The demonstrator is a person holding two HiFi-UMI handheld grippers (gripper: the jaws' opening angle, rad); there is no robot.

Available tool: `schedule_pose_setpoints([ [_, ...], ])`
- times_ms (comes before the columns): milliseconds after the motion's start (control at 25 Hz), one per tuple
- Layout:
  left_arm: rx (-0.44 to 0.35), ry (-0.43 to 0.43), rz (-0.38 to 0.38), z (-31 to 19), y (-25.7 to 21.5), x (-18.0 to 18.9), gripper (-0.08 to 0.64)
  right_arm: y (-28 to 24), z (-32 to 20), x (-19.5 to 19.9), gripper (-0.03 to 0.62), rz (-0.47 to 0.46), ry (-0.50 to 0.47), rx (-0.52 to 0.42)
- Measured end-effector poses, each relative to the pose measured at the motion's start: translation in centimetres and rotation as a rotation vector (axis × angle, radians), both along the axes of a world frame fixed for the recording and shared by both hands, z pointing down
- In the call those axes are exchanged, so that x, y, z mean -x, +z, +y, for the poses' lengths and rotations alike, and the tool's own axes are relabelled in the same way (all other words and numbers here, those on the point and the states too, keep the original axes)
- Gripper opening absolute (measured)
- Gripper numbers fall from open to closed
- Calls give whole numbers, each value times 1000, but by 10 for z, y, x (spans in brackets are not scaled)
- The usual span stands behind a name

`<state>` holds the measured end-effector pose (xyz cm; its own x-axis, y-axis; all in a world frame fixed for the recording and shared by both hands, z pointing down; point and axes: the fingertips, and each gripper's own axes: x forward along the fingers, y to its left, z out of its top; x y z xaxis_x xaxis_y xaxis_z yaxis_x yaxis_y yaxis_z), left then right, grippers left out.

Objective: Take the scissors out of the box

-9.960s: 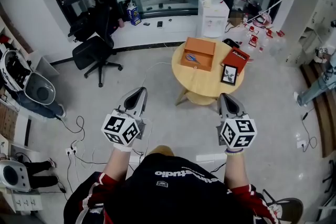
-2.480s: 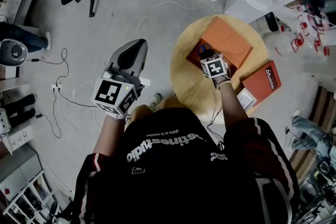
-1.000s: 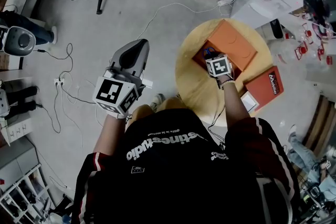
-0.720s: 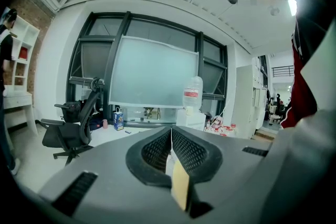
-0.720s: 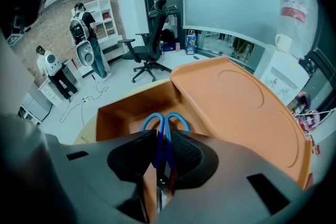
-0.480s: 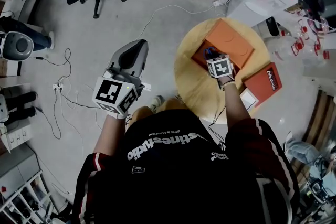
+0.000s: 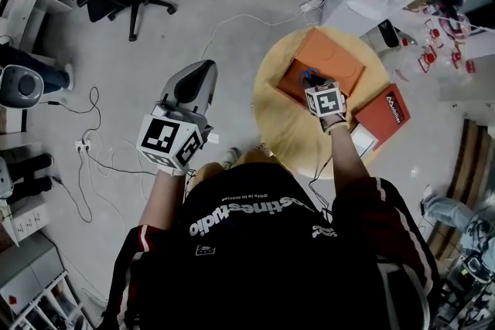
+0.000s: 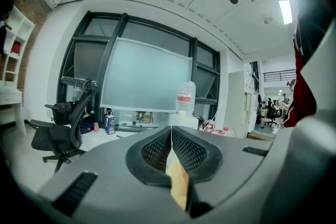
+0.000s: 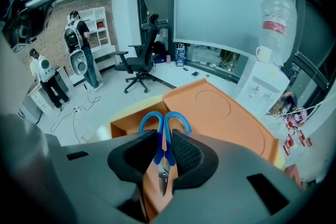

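- The right tool (image 9: 163, 132) is pinching the blue-handled scissors (image 9: 160, 148) by the shanks just below the finger loops. The loops point away from it, over the open orange cardboard box (image 9: 220, 107).
- In the head view, the scissors (image 7: 309, 76) sit at the near edge of the box (image 7: 334, 59), right of centre on the round wooden counter (image 7: 282, 127).
- We judge the lift-out to be under way, with the scissors not yet clear of the box.
- Next, we need a firm grip while raising them, then a move sideways to bare counter.
- The left tool (image 8: 171, 136) is pressed together with nothing in it, idle at the head view's centre left (image 7: 203, 69).
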<state>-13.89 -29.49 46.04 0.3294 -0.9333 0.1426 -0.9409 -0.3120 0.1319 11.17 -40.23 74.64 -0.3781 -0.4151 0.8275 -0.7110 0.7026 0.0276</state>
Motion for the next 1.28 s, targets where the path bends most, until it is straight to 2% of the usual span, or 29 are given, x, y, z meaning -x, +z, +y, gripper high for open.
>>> schedule_pose_setpoints([
  [480,-56,78,27,-7,-21,-10,21,-59,1,-10,115,-90,94,-93],
  [760,-87,133,46,-12,-31,-23,21,-108,6,-20,115,-192,180,-164],
  [1280,-119,248,68,-28,-48,-55,21,-209,28,-37,115,-344,284,-315],
])
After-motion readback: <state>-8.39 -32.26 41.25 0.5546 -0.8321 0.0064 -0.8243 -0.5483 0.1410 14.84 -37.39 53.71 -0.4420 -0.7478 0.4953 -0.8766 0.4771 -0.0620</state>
